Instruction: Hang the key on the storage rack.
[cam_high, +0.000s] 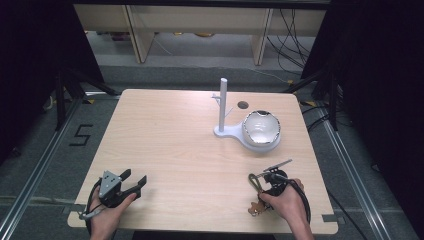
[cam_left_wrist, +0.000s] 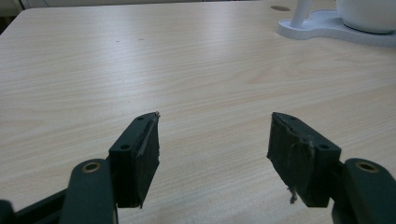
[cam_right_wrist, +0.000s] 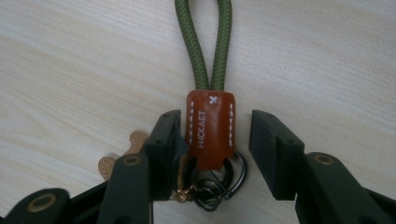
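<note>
Right gripper view: straddling green-cord keychain with brown leather tab (cam_right_wrist: 209, 133) on pale wooden surface (cam_right_wrist: 327, 56), right hand-held gripper (cam_right_wrist: 215, 140) spread, not yet pinching, apparently lining up for pickup.

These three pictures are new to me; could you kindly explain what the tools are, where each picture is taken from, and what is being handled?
A person sits at a pale wooden table with a hand-held black two-jaw gripper in each hand. The high view looks down from above the person's side: the left gripper shows at lower left, the right gripper at lower right. The other two pictures come from cameras that ride on the grippers and look along their jaws.

At the far right of the table stands a white stand with an upright post, and a white bowl with a wavy rim sits on its base.

The left gripper is open above bare wood. The right gripper has its jaws open on either side of a keychain with a green cord loop, brown leather tag and dark metal rings, which lies on the table; one jaw sits close against the tag, the other stands apart.
</note>
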